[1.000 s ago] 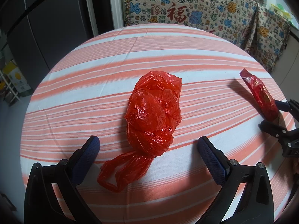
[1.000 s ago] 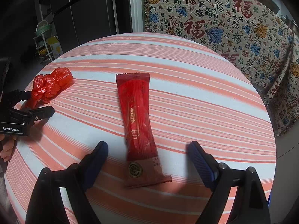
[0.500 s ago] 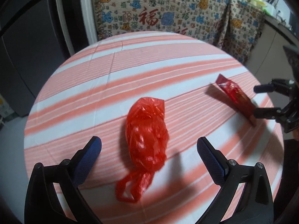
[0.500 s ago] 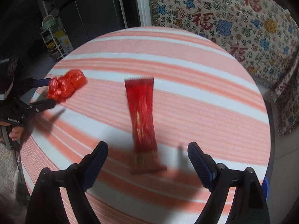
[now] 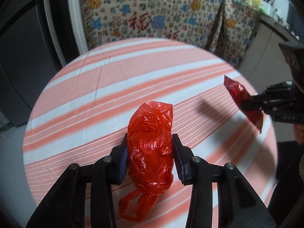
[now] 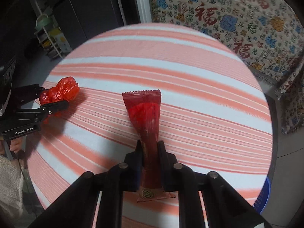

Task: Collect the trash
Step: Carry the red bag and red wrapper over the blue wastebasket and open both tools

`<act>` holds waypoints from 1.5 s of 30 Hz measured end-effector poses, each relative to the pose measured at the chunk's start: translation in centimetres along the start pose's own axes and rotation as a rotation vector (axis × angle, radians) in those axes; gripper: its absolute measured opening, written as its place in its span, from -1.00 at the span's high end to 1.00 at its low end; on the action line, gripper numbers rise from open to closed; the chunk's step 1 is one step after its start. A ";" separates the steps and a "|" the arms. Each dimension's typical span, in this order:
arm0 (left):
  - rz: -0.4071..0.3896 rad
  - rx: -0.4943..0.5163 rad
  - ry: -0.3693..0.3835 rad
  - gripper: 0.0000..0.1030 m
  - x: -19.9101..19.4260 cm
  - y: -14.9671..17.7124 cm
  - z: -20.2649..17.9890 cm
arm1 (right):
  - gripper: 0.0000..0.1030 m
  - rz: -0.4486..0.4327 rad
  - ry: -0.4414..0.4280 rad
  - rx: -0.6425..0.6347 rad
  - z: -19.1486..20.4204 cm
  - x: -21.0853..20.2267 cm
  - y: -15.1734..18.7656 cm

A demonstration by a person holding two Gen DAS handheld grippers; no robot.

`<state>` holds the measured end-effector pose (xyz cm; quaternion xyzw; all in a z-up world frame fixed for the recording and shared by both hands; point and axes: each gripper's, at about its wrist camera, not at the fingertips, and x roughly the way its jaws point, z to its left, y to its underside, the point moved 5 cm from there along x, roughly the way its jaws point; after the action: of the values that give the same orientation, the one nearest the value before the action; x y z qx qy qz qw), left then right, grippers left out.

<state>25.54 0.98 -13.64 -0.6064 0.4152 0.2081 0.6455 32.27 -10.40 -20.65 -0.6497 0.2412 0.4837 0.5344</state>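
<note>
A crumpled red plastic bag (image 5: 152, 117) sits between the blue pads of my left gripper (image 5: 149, 138). The jaws are closing and the pads press on both its sides; its handles dangle below, above the striped round table (image 5: 114, 87). My right gripper (image 6: 150, 144) is shut on the lower part of a long red snack wrapper (image 6: 145, 112), which sticks forward and clear of the table (image 6: 199, 98). In the right wrist view, the left gripper (image 6: 55, 97) with the bag (image 6: 67, 87) is at far left. In the left wrist view, the right gripper (image 5: 245, 104) with the wrapper (image 5: 236, 90) is at far right.
A cloth (image 5: 171, 19) printed with red characters hangs behind the table. Dark cabinet doors (image 5: 19, 57) stand at the back left, with a small shelf rack (image 6: 51, 41) beside them. A blue round object (image 6: 264, 195) lies below the table's right edge. A person's hand (image 6: 15, 144) holds the left gripper.
Both grippers have gone from wide open to closed, the left on the bag, the right on the wrapper. Both have risen, lifting their loads off the table.
</note>
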 end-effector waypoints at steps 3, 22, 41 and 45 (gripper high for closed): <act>-0.045 -0.002 0.047 0.19 -1.4 -1.5 -2.5 | 0.71 -0.046 0.000 0.025 -1.1 -2.7 0.9; -0.079 0.227 0.398 0.18 2.8 -9.8 -33.5 | 0.71 -0.115 0.227 0.358 -23.3 -15.9 12.4; 0.059 0.218 0.497 0.17 16.9 -9.7 -48.7 | 0.72 -0.076 0.181 0.707 -39.4 -9.8 23.9; 0.073 0.240 0.492 -0.10 19.0 -8.8 -50.4 | 0.65 -0.065 0.165 0.725 -41.2 -8.0 24.6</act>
<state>28.89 -53.23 -19.19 -0.5425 0.6026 0.0271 0.5847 23.74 -57.90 -26.56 -0.4623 0.4185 0.2955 0.7237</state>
